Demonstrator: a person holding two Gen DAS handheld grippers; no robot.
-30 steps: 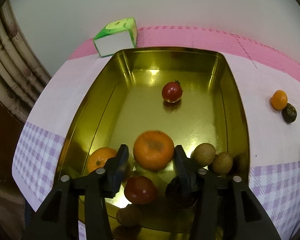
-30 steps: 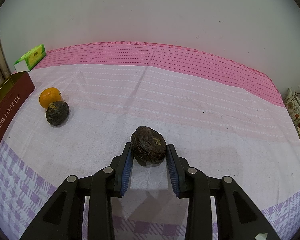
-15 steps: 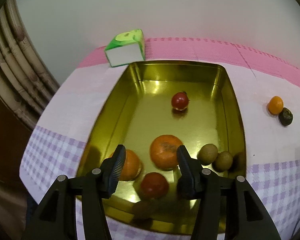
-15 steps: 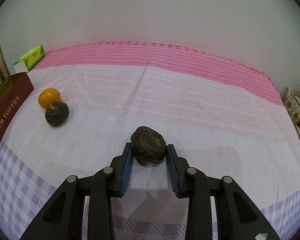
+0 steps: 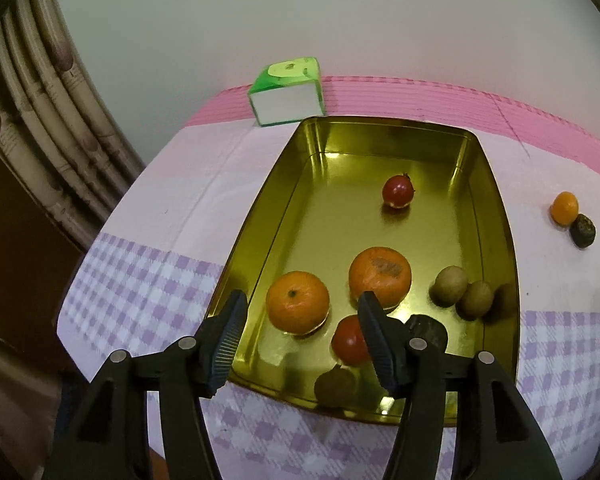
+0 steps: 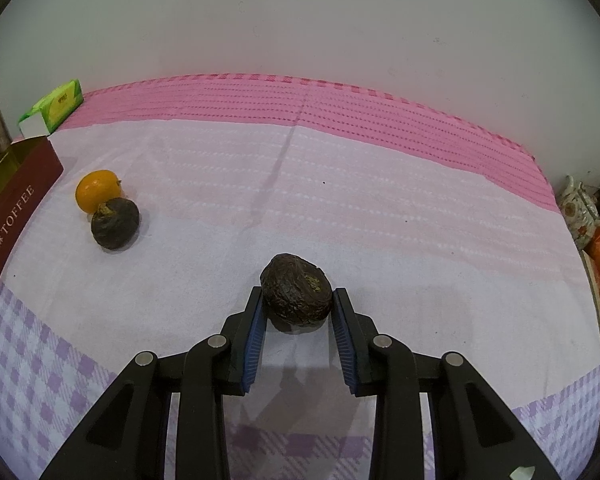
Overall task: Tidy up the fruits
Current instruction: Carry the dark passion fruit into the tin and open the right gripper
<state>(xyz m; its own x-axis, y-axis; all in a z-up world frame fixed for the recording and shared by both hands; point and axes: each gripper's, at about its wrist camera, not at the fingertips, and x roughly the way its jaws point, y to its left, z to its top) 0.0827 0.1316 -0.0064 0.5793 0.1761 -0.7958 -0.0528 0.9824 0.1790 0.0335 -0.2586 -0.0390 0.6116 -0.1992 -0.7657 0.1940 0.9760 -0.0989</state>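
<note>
- Left gripper (image 5: 300,336): hangs above the near end of the gold tin (image 5: 500,216), jaws opening, nothing gripped. A tangerine (image 5: 297,302) shows through the gap but lies on the tin floor below, untouched.
- Tin contents, likely the sorted pile: second tangerine (image 5: 380,278) at centre, red tomato (image 5: 350,340) just at 6 o'clock of it, small red fruit (image 5: 398,192) alone toward 12 o'clock, two kiwis (image 5: 462,292) touching each other against the 3 o'clock wall. A dark fruit (image 5: 428,330) is half hidden behind the right finger.
- Right gripper (image 6: 296,308): jaws drawn narrow, both blue pads pressed on a wrinkled dark fruit (image 6: 296,292), probably a passion fruit. Whether it rests on the cloth or is just lifted, cannot tell.
- Judged reason for the grip: side pinch across the fruit's widest part, ready to carry to the tin.
- Loose fruit left on the tablecloth (image 6: 340,200): a small orange (image 6: 98,190) touching another dark fruit (image 6: 115,222), at 10 o'clock of the held one, near the tin's red outer wall.
- Room: bare cloth between held fruit and tin; far half of the tin floor is mostly free. Tin's raised rim needs clearing on entry.
- Green box (image 5: 286,92) sits just beyond the tin's far left corner. Table edge is close below the tin's near end.
</note>
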